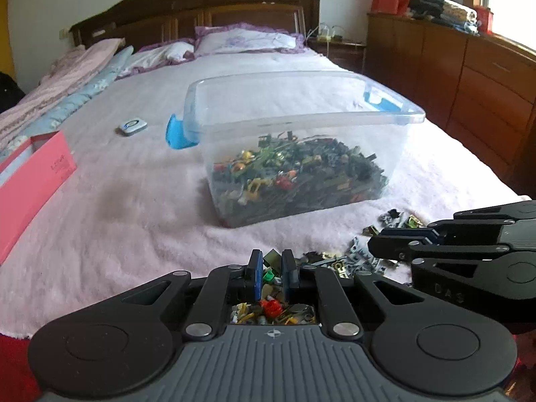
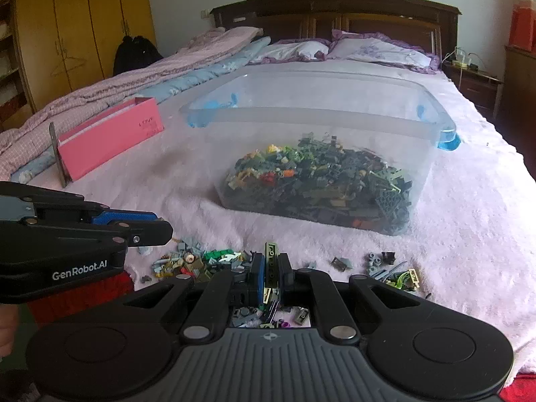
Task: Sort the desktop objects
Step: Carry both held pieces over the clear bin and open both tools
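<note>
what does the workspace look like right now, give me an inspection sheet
surface: bed with a pink fuzzy blanket, darker patch near the middle.
job's things: clear plastic bin with blue latches, open, partly filled with small building bricks; loose bricks scattered on the blanket in front of it.
clutter: pink box, small white device, folded bedding and pillows.
grippers: left gripper closed on small pieces, which ones cannot be told; right gripper shut on a dark slim brick.
cables: wires on the nightstand by the headboard.
surroundings: wooden headboard, yellow wardrobe, dresser under a window.
</note>
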Tool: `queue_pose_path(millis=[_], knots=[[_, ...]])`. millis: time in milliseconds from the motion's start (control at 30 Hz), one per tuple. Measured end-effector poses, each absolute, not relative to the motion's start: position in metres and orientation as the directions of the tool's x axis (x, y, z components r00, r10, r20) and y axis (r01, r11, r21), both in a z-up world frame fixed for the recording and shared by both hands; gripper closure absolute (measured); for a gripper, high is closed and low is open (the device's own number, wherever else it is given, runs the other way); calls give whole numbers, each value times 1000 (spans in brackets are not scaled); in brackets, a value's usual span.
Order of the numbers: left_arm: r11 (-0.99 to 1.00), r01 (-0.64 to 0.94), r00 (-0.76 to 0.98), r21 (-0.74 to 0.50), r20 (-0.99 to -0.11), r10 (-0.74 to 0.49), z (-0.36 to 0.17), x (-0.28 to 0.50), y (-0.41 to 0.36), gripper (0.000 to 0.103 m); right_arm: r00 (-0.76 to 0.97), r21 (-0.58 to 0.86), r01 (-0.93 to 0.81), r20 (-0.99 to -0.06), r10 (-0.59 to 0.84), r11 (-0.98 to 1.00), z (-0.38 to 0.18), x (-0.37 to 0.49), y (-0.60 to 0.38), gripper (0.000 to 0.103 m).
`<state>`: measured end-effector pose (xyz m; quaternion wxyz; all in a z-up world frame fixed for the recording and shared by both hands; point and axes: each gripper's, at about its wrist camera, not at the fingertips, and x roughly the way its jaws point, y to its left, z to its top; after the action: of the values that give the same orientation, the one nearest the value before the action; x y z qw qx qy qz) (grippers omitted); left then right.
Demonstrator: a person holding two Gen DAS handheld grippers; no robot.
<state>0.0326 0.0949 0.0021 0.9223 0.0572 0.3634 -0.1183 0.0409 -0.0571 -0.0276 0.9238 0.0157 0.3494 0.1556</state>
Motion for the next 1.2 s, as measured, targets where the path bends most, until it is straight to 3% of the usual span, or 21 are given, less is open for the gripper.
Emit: queue_pose_path(millis=[1200], knots=[[953, 304, 775, -5, -580, -250, 45, 72, 76, 90, 793, 107, -248, -548, 265, 963, 23, 62, -71, 94]])
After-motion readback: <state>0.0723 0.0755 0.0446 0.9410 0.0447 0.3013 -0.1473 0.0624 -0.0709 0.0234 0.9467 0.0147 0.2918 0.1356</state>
